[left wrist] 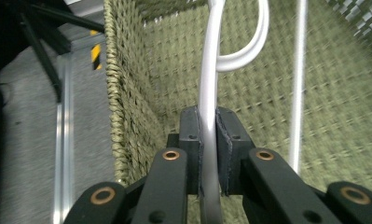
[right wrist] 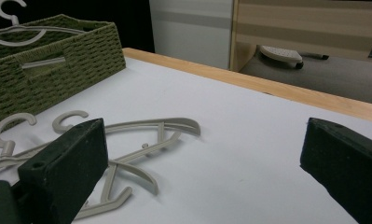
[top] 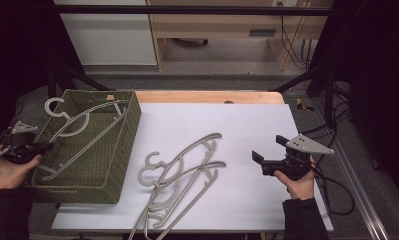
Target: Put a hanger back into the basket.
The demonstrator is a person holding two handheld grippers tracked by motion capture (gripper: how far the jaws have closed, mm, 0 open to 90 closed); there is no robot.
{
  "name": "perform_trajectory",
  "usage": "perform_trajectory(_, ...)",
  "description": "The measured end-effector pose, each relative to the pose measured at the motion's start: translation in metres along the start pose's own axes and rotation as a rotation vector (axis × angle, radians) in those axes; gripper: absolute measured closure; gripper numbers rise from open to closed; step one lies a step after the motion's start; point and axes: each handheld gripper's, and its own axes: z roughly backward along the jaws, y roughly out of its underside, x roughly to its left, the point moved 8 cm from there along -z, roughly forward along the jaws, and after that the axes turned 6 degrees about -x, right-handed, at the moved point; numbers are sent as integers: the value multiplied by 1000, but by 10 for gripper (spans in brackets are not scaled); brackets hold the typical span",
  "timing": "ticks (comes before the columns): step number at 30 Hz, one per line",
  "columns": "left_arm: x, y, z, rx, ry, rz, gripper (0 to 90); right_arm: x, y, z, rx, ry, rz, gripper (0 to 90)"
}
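1. High view: the left claw (top: 46,146) sits at the 9 o'clock edge of the bench (top: 257,130), at the near-left rim of the woven basket (top: 122,150). It pinches the lower end of the hanger in the basket (top: 82,132), which lies slanted inside, with its hook poking over the far-left rim towards 11 o'clock. A loose pile of hangers (top: 182,180) lies on the white sheet at about 6 o'clock, just right of the basket. The right claw (top: 266,156) hovers at 3 o'clock, well apart from the pile, jaws spread and holding nothing.

2. Left gripper view: the claw's two jaws are pressed onto the hanger's pale bar (left wrist: 208,116), which runs up towards 12 o'clock between them, with the basket wall (left wrist: 127,93) close at 10 o'clock. As I judge it, the step in hand is setting this hanger down inside. To do it well, lower the held end until it rests on the basket floor, and open the jaws only then, so the bar does not spring or catch the weave.

3. Right gripper view: the spread jaws frame bare sheet, and the pile (right wrist: 127,149) lies at 9 o'clock with its hooks (right wrist: 16,126) towards the basket (right wrist: 58,79). For the next pick, I would aim at a single top bar rather than a tangle of several.
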Motion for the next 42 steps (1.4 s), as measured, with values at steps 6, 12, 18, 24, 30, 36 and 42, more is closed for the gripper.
perform_trajectory(6, -5, 3, -10, 79, -9, -1, 804, 0, 0, 0, 1, -1, 1, 10)
perform_trajectory(12, -6, 4, -10, 108, -8, 19, 789, 0, 0, 1, -1, 0, -2, 10)
perform_trajectory(18, -5, -6, 6, 43, -16, 67, 745, 0, 0, 1, -1, -2, -3, 10)
perform_trajectory(24, -34, -31, 33, -150, 52, 122, 563, 0, 0, 1, -2, -1, -6, 10)
perform_trajectory(30, -74, -54, 63, -346, 150, 123, 347, 0, 0, 1, -4, -3, -8, 10)
perform_trajectory(36, -110, -58, 74, -444, 232, 154, 181, -1, -1, 2, -4, -3, -4, 10)
perform_trajectory(42, -144, -55, 78, -474, 299, 137, 113, 0, 0, 2, -6, -6, -10, 10)
